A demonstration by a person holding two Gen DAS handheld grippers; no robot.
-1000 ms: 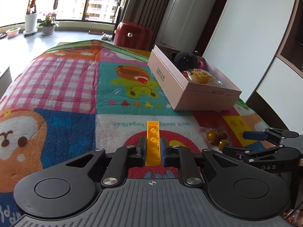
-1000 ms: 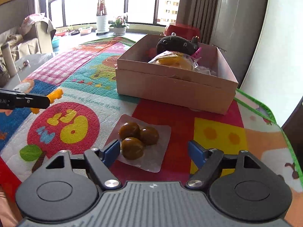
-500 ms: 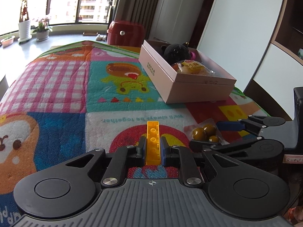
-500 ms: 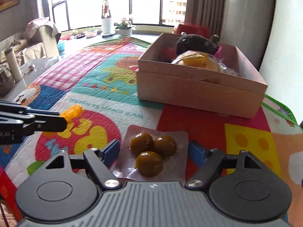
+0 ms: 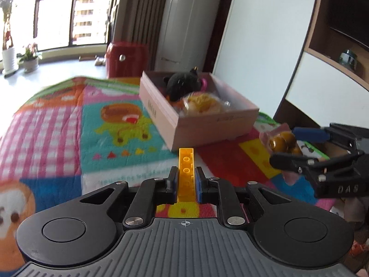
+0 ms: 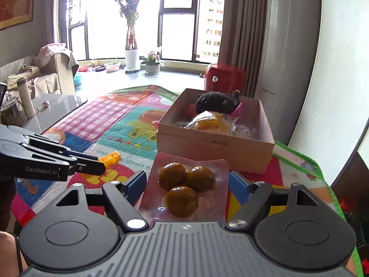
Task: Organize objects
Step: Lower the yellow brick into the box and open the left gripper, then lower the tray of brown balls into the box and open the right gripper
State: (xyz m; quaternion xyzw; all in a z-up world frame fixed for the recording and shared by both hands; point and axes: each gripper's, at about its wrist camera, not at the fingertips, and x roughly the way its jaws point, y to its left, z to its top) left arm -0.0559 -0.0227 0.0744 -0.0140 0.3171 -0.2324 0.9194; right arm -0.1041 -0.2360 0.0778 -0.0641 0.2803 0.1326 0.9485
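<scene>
We hold the rigid, light yellow brick (image 5: 186, 173) clenched in the left gripper (image 5: 186, 180), the right gripper (image 6: 188, 184) pinching the floppy, slippery snack pouch (image 6: 184, 184) edgewise (box (image 6: 214, 147) at twelve o'clock).

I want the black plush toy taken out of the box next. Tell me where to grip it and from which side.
Grip the black plush toy across its rounded upper body, coming from above: the box walls block its sides, and only its top bulges above the rim. A wrapped snack lies against its near side.

Yellow brick (image 5: 186, 161), pink box (image 5: 161, 115), brown balls (image 6: 184, 184).
</scene>
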